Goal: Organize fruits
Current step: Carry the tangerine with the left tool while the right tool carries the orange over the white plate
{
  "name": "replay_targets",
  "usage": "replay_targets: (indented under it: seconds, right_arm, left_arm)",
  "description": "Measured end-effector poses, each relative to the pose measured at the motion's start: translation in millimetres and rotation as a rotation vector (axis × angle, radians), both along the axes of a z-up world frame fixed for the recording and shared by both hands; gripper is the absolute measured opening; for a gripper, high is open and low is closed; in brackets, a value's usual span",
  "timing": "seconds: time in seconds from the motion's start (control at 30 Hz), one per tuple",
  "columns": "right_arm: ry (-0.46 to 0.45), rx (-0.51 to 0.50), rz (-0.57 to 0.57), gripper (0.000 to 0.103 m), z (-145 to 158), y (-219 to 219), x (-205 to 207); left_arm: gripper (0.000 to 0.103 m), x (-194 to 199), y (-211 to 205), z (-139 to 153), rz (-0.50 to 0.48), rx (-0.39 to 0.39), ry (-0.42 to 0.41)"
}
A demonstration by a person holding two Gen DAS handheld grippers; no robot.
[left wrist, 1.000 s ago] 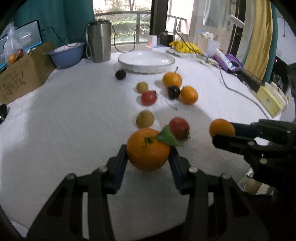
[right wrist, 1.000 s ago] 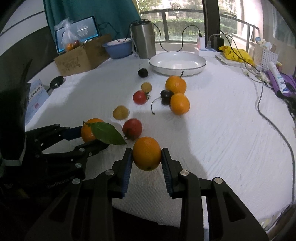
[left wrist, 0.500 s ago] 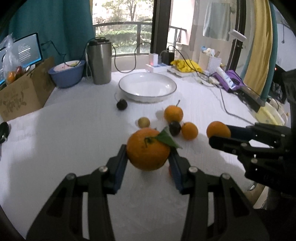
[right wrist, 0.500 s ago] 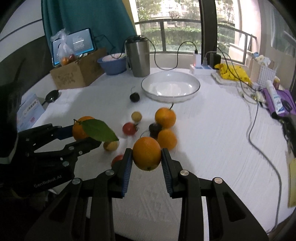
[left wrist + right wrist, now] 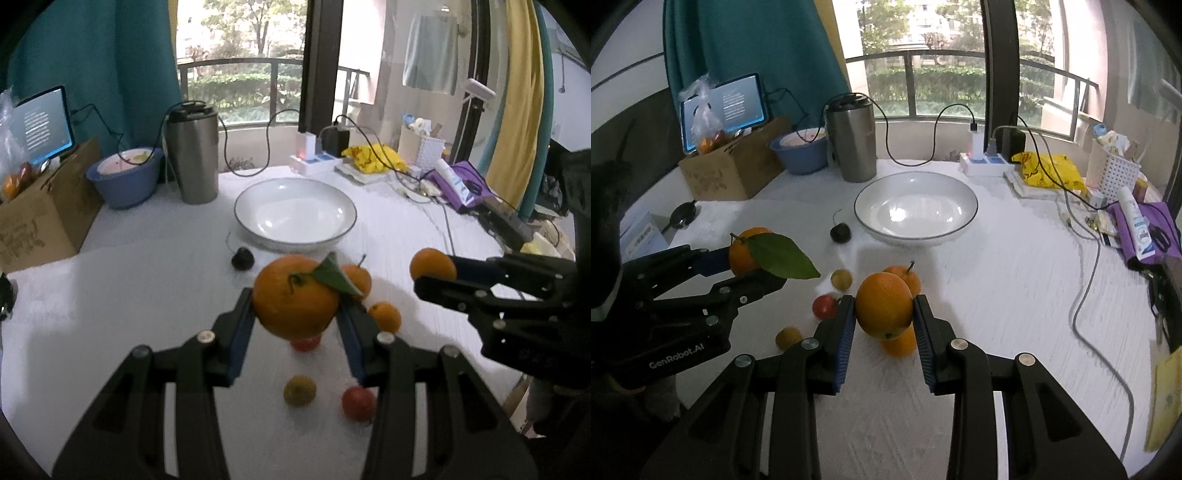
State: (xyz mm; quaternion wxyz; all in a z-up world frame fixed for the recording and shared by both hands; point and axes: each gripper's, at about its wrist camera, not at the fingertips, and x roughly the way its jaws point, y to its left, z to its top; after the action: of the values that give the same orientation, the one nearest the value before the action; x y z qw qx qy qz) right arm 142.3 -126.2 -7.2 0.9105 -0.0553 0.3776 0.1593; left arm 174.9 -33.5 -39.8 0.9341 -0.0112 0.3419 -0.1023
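Fruits [image 5: 840, 279] on white-clothed table [image 5: 1015, 288]

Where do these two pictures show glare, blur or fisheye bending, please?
Left wrist view: the window is washed out, the white bowl carries pale glare, the held orange looks soft. Right wrist view: glare on the bowl, smeared table edge at right, railing and frame bowed.
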Motion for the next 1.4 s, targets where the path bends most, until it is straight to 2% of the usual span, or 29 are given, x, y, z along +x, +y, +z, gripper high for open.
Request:
replay_targets:
  seconds: [0.3,0.6,1.13,1.4]
  right_arm:
    - [-0.030,-0.010,-0.009,0.034,9,-4,35]
    - [-0.041,-0.023,-0.018,0.034,12,-10,77]
    - [-0.033,-0.048,0.003,0.034,2,-3,160]
    - [0.022,-0.017,0.007,0.034,-16,1,209]
  left_arm:
    - [0.045,34,-1,9,-0.007,-0.013,-0.028]
    - [0.045,71,-2,6,-0.016,-0.015,-0.030]
    - [0.045,156,5,-18,-0.032,-0.014,0.003]
    - [0.045,199,15,-36,-0.022,-0.023,0.049]
